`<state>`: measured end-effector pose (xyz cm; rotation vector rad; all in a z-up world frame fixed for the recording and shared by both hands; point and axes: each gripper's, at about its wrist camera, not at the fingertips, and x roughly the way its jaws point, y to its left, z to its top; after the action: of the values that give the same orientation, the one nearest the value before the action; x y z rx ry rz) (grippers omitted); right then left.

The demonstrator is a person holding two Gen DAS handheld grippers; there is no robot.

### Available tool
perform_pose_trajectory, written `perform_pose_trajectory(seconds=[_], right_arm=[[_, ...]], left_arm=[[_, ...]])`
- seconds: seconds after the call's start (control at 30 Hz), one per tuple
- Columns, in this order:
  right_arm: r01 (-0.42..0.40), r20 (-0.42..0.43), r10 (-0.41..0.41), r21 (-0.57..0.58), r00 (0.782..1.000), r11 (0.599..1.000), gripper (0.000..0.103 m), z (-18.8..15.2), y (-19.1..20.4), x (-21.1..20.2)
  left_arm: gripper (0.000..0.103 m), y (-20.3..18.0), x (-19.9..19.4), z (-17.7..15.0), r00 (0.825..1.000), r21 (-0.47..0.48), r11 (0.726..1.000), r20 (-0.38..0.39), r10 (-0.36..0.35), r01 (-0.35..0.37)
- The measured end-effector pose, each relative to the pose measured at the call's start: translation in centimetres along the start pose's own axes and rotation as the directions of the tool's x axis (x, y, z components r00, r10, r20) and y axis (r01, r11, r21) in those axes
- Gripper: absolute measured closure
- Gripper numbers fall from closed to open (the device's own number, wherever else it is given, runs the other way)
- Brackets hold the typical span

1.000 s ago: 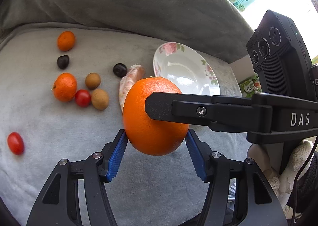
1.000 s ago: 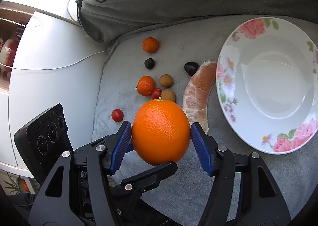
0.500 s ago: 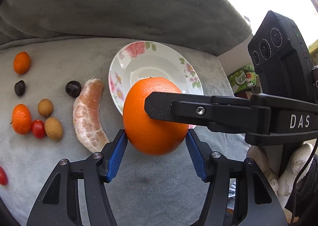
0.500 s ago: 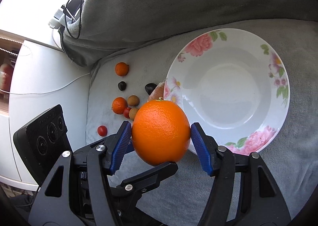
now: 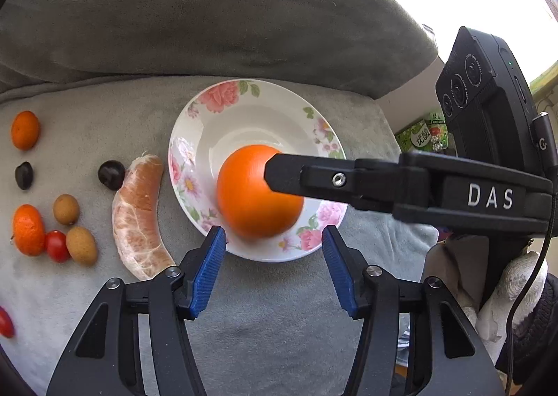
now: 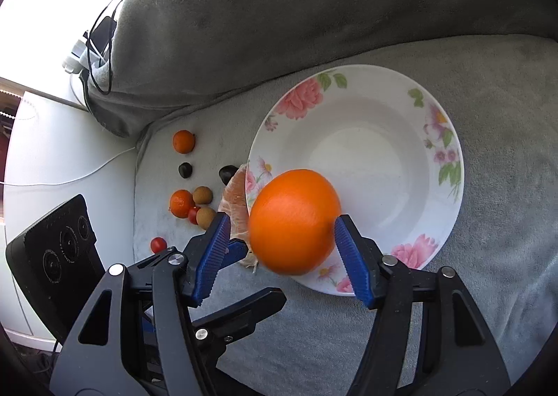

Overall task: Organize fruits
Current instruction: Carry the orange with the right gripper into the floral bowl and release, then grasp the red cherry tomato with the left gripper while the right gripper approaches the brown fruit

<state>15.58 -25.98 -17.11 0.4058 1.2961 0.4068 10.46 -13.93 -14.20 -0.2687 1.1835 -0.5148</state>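
Note:
A large orange (image 5: 254, 192) (image 6: 294, 221), blurred by motion, is loose between both pairs of opened fingers, over the near rim of the white floral plate (image 5: 244, 110) (image 6: 366, 117). My left gripper (image 5: 273, 270) is open just behind the orange, touching nothing. My right gripper (image 6: 282, 249) is open too; its finger crosses in front of the orange in the left wrist view. A peeled pomelo segment (image 5: 139, 218) lies left of the plate.
Small fruits lie on the grey cushion to the left: two mandarins (image 5: 25, 129) (image 5: 28, 228), two dark plums (image 5: 111, 174), brown longans (image 5: 81, 244), cherry tomatoes (image 5: 57, 245). A grey backrest (image 5: 209, 12) rises behind. A white side table (image 6: 52, 138) stands left.
Both grippers opened and let go of the orange, which is dropping toward the plate. The plate has come nearer to the centre in both views.

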Motion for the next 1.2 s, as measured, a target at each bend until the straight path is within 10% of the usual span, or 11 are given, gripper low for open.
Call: perform_pose_trajectory(seconds=[0.67, 1.2], right_arm=[[0.209, 0.163, -0.185, -0.140, 0.969, 0.968, 0.032, -1.4, 1.6, -4.3], [0.273, 0.242, -0.218, -0.222, 0.945, 0.936, 0.007, -2.2, 4.4, -4.4]], left_arm=[[0.047, 1.3, -2.9, -1.6, 0.997, 0.004, 0.998, 0.034, 0.065, -0.065], [0.043, 4.6, -6.3, -4.2, 0.986, -0.072, 0.987, 0.074, 0.148, -0.143]])
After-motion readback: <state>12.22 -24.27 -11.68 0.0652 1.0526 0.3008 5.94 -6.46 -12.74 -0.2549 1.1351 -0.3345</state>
